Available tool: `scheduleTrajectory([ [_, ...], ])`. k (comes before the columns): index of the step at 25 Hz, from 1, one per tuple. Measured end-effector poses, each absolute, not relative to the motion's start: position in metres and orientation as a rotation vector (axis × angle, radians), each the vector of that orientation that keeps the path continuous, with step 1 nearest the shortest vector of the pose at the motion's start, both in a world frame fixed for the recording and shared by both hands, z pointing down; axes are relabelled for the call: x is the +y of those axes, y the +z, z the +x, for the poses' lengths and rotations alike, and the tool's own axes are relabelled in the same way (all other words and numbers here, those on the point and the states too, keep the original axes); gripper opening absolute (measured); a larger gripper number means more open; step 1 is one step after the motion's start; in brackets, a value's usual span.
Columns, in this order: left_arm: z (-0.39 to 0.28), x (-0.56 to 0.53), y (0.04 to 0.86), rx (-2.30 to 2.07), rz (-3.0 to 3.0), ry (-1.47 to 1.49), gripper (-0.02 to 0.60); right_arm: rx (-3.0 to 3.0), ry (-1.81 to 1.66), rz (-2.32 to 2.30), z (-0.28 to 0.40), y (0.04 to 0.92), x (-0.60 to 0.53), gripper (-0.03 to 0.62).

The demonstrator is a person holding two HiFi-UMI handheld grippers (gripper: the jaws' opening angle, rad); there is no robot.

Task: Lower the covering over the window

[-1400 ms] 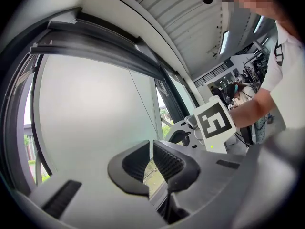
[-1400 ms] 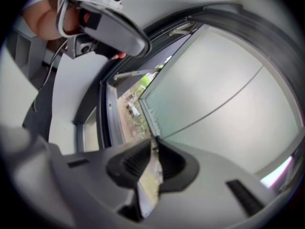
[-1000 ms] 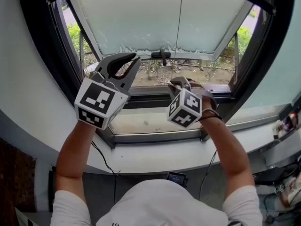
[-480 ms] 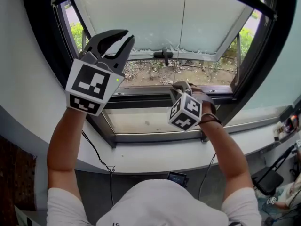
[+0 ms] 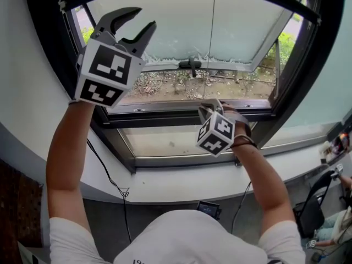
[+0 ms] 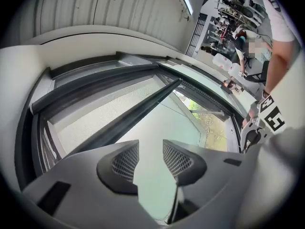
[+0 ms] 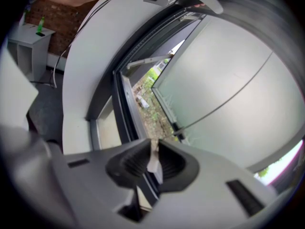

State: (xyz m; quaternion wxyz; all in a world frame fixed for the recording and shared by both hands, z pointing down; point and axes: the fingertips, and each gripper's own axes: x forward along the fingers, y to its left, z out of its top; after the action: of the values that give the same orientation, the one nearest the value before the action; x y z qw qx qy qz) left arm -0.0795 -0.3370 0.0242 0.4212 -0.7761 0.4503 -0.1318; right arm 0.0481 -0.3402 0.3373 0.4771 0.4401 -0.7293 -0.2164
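Left tool (image 5: 144, 16), up at the top left corner of the window (image 5: 181, 120), is empty and its jaws have just been opening. Right tool (image 7: 153, 157) grips the pull cord (image 5: 214, 37) of the roller blind (image 6: 88, 125), which sits high at the window's top.

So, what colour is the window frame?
The window frame is black, clearest in the head view.

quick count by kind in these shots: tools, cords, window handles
tools: 2 (left tool, jaws just been opening, nothing between them; right tool, shut on the cord)
cord: 1
window handle: 1
total: 4
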Motion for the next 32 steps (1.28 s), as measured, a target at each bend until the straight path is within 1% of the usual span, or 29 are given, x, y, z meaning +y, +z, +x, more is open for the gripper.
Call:
scheduleTrajectory([
  [5,-0.086,-0.349,0.009,1.143,-1.854,-0.35,0.176,-1.786,-0.504,1.064,0.047,0.348,-0.337,0.058],
  [14,-0.091,-0.379,0.011,1.127,-1.66,-0.55,0.209,-1.775,-0.482,1.018,0.043,0.374,-0.332,0.058],
  [19,-0.089,-0.378,0.01,1.107,-1.571,-0.598,0.209,-1.778,-0.485,1.006,0.036,0.377,-0.331,0.058],
  [23,-0.075,-0.378,0.006,1.072,-1.491,-0.647,0.21,-1.77,-0.485,0.996,0.037,0.385,-0.329,0.058],
  [27,-0.06,-0.392,0.021,1.022,-1.465,-0.746,0.21,-1.775,-0.464,0.998,0.04,0.387,-0.327,0.058],
  [32,-0.059,-0.398,0.024,1.019,-1.414,-0.79,0.21,-1.783,-0.475,1.008,0.04,0.386,-0.324,0.058],
])
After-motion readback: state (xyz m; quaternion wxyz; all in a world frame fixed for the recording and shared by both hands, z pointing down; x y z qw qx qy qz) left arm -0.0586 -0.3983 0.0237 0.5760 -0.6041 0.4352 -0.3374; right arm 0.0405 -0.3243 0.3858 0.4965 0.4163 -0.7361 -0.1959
